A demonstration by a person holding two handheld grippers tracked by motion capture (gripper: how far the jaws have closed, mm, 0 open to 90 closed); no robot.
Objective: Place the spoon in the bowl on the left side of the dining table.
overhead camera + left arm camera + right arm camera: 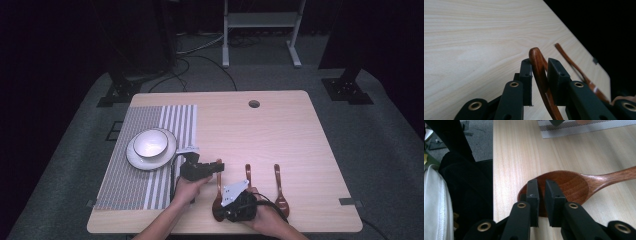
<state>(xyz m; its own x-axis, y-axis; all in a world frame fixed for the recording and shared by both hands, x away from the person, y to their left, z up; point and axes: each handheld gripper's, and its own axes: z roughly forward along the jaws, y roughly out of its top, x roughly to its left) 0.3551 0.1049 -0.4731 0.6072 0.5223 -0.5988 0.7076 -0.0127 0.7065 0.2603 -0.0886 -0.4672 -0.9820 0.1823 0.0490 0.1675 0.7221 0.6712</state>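
I see a pale wooden table (280,135) with a striped placemat (145,150) along its left edge, and three brown wooden spoons (278,187) lying side by side near the front edge.

text: none legible | labels: none | small print possibly blurred

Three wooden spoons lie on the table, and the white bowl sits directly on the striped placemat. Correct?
Not quite. The high view shows the white bowl sitting on a white plate, which rests on the striped placemat. The three wooden spoons are right.
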